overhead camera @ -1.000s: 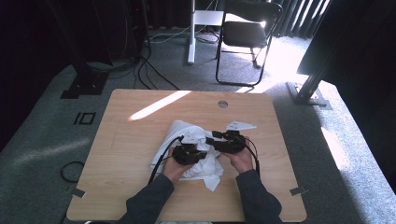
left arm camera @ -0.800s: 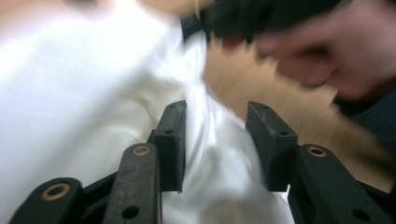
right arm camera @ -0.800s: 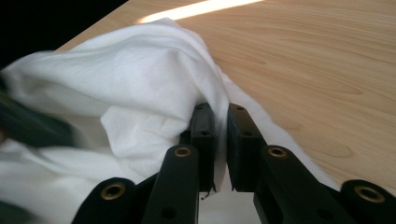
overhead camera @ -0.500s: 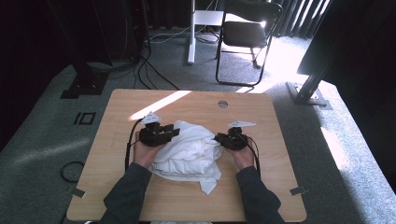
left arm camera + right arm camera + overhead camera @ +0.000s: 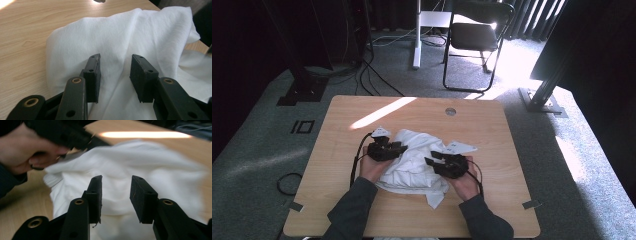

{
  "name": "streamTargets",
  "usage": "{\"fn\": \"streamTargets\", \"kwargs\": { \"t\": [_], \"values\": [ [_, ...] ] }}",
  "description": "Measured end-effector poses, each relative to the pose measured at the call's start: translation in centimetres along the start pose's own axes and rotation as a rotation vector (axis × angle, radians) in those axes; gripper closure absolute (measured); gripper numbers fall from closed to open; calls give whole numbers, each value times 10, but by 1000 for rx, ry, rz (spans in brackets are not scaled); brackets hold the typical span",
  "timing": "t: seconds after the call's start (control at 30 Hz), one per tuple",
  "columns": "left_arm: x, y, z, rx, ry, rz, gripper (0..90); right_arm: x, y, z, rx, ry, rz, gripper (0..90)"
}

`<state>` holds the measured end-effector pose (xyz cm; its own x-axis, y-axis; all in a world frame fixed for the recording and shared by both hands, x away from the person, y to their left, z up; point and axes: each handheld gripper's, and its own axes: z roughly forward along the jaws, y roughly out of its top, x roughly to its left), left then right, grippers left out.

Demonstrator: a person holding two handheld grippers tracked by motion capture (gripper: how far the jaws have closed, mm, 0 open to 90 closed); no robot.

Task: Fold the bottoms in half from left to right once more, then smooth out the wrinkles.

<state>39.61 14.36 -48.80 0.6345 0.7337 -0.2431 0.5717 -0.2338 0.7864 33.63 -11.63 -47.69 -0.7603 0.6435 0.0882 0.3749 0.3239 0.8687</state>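
Note:
A crumpled white cloth lies in a heap on the middle of the wooden table. My left gripper rests at the cloth's left edge, and in its own view the left gripper stands open just above the white cloth, nothing between the jaws. My right gripper sits at the cloth's right side, pointing left. In its own view the right gripper is open over the blurred cloth, with the other hand and its gripper at the upper left.
A round grommet sits near the table's far edge. Beyond the table stand a black chair and a white post, with cables on the carpet. A sunlit strip crosses the far tabletop.
My left gripper went out to the cloth's left and now sits on its left edge. My right gripper has moved back left onto the cloth. The heap has shifted slightly.

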Motion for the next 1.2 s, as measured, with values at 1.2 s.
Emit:
{"fn": "streamTargets", "kwargs": {
  "t": [1.2],
  "values": [
    [-1,3,-6,-42,1,11,573,-12,-48,-25,128,-13,17,621]
  ]
}}
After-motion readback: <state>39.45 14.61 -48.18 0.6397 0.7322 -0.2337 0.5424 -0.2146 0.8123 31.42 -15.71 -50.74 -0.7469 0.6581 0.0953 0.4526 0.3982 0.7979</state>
